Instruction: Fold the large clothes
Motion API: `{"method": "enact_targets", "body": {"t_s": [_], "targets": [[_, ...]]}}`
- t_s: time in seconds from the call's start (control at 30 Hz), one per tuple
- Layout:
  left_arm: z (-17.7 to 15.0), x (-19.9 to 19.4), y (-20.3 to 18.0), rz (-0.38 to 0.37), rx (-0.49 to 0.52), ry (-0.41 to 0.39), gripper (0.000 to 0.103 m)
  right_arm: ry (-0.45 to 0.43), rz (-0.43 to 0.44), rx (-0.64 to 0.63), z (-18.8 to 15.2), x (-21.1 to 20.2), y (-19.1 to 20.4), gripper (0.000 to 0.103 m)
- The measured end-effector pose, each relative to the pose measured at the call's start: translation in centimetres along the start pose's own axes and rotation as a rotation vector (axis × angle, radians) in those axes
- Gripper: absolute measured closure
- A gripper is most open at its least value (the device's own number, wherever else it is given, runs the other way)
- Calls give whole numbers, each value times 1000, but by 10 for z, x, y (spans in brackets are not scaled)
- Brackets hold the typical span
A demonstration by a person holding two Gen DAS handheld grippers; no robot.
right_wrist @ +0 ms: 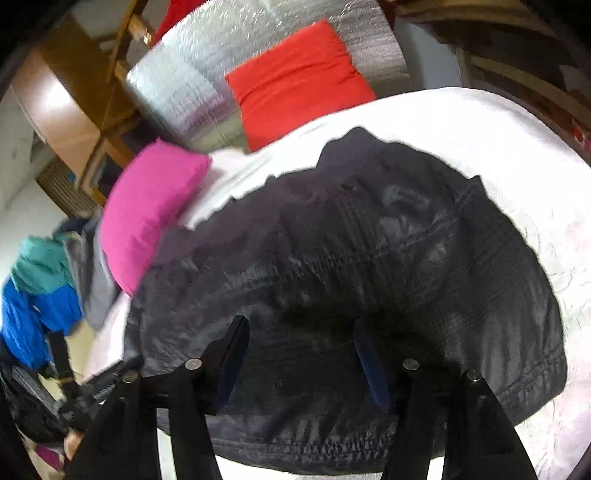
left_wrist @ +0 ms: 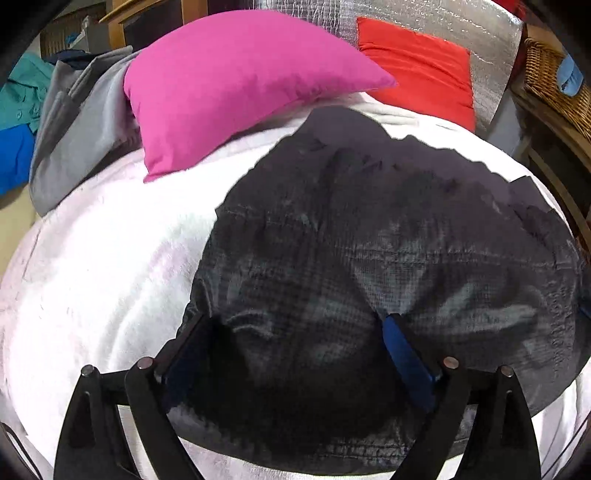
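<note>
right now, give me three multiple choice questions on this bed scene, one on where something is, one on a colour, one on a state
1. Where does the pink pillow lie relative to the dark garment?
A. beyond it, toward the head of the bed
B. underneath it
C. on the floor

2. What colour is the cushion leaning against the silver panel?
A. green
B. red
C. yellow

3. How does the left claw stand?
A. clamped shut on the pink pillow
B. open, its fingers over the dark garment
C. out of view

Answers:
1. A, the pillow sits on the white cover past the garment's far edge.
2. B, it shows bright red in both views.
3. B, the left wrist view shows the two fingers set wide apart with dark fabric spread flat below them.
</note>
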State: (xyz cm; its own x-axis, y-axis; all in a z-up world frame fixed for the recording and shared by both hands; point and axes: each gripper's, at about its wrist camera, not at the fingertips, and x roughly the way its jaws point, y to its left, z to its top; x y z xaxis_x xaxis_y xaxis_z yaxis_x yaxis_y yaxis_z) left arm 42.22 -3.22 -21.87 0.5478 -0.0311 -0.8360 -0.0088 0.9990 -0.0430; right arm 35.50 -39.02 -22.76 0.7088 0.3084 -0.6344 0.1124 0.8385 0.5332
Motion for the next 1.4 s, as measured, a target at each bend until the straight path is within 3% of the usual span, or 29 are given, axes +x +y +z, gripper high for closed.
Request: {"method": "enact_targets", "body": {"t_s": [0.1, 0.23, 0.3, 0.37, 0.43, 0.63, 0.77, 0.9, 1.17, 1.27, 1.4], "targets": [[4, -18, 14, -7, -57, -77, 9, -100, -3, 60, 9, -27, -19, 40], [5, -20, 49, 3, -162, -86, 9, -158, 25, 216, 19, -52, -64, 38], [4, -7, 65, 16, -205, -25, 9, -138, 24, 281, 19, -53, -84, 38], [0, 11, 70, 31, -212, 46, 9, -25, 16, 333, 16, -34, -100, 37], [-4, 18, 72, 9, -222, 59, 9, 27, -11, 349, 12, -20, -106, 38], [3, -7, 80, -14, -239, -11, 9, -65, 51, 343, 18, -49, -102, 37], [7, -7, 92, -69, -262, -15, 9, -76, 29, 355, 22, -60, -114, 32], [11, -2, 101, -118, -283, 31, 9, -38, 35, 382, 24, -55, -129, 28], [8, 20, 94, -302, -329, 116, 9, 40, -33, 383, 29, -22, -153, 24], [8, 35, 85, -339, -340, 165, 9, 67, -14, 378, 28, -4, -153, 22], [12, 37, 75, -346, -341, 144, 9, 100, 73, 358, 25, 12, -144, 18]]}}
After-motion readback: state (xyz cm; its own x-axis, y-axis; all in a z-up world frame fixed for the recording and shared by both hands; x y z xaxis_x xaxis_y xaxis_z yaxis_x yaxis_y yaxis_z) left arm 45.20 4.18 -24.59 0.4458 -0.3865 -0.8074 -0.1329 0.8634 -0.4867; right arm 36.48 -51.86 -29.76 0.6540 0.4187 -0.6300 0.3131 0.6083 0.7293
